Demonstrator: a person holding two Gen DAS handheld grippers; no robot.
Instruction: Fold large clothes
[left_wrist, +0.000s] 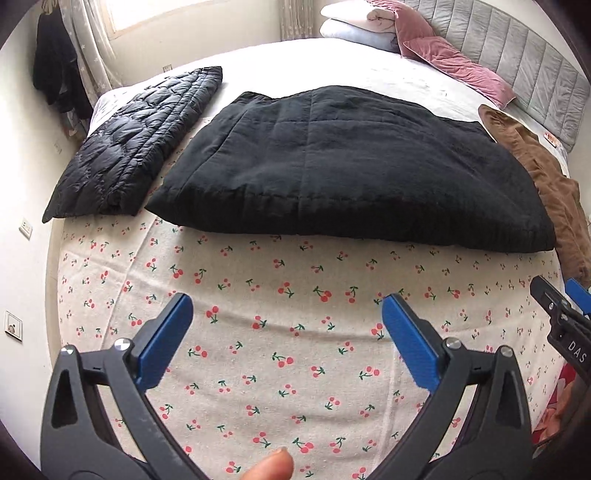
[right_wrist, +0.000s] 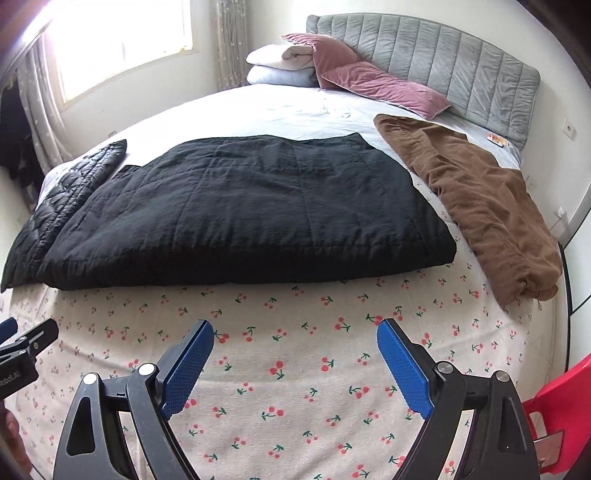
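jaws apart on left gripper and right gripper, over bare cherry sheet; folded black jacket edge beyond.

Black claws, blue ribbed pads

I see a black quilted coat folded into a flat rectangle mid-bed, a shiny black puffer jacket folded on its left, a rumpled brown garment on its right.

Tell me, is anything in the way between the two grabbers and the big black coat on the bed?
Nothing visible: only bare cherry-print sheet lies between the open left gripper, the open right gripper and the black coat.
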